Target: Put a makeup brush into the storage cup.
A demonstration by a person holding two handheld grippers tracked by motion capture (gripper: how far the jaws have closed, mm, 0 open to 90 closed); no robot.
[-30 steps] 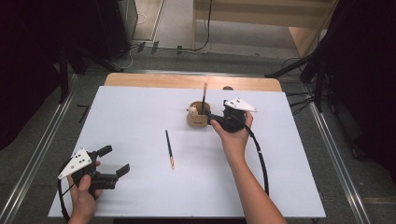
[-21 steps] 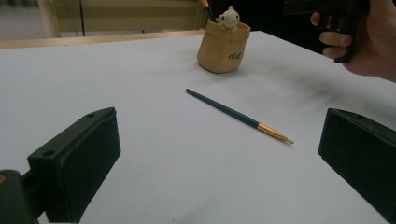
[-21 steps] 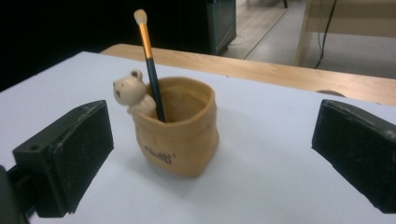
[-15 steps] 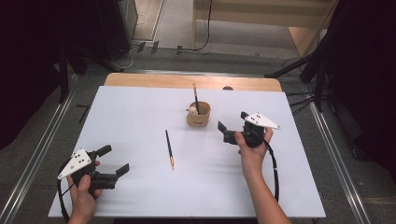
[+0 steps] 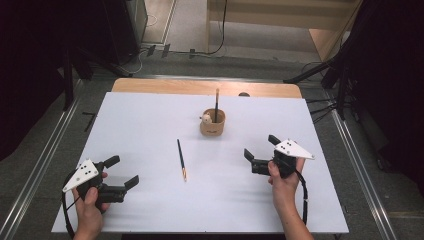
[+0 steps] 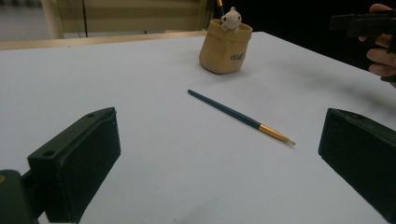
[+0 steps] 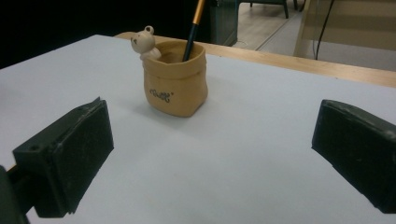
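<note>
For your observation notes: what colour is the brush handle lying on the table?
Dark green brush, gold collar; left gripper view.

Light falls evenly from above on the white table (image 5: 150, 125), which looks bright, while the surroundings are very dark. Shadows are soft. Both gripper views are slightly soft, with blurred near jaws.
</note>
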